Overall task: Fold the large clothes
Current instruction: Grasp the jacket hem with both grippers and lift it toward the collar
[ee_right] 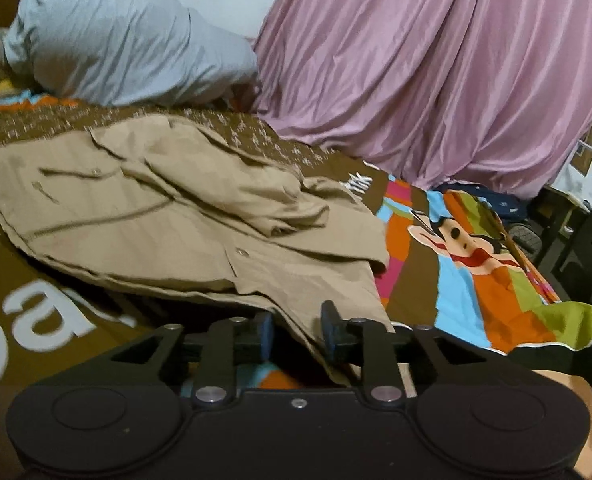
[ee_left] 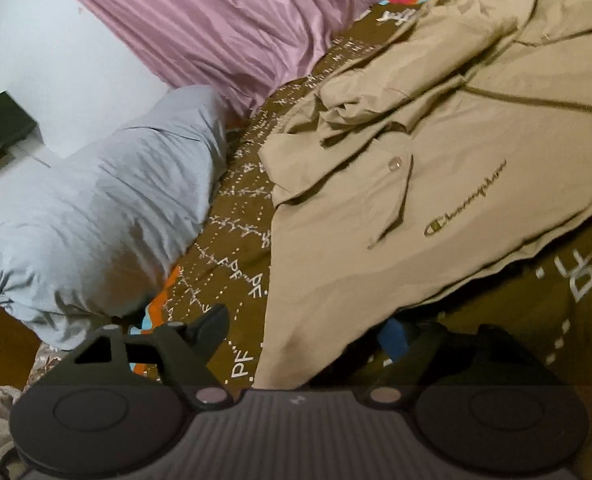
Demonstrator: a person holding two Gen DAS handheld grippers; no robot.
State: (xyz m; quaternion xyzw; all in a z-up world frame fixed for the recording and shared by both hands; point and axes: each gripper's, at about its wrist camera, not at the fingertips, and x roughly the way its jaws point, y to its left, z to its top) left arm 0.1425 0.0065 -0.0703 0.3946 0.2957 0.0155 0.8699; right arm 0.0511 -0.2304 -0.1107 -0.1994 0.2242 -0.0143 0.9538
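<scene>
on the bed (ee_right: 475, 272), tan jacket (ee_right: 184, 216) lies spread. right gripper (ee_right: 296, 326) narrow, hem between the pads. left gripper (ee_left: 307, 336) wide around hem. lift evenly, keep cloth taut.

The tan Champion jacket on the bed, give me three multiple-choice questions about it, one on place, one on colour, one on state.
1. Where does the tan Champion jacket lie?
A. on the brown printed bedspread
B. on the floor
C. on a chair

2. What colour is the draped satin cloth behind it?
A. green
B. mauve pink
C. black

3. How do the jaws of the right gripper stand?
A. apart, jacket hem between them
B. shut on a pillow
C. out of view

Answers: 1 A, bedspread shows all around it; 2 B, pink folds in both views; 3 A, a gap shows between the pads.
</scene>
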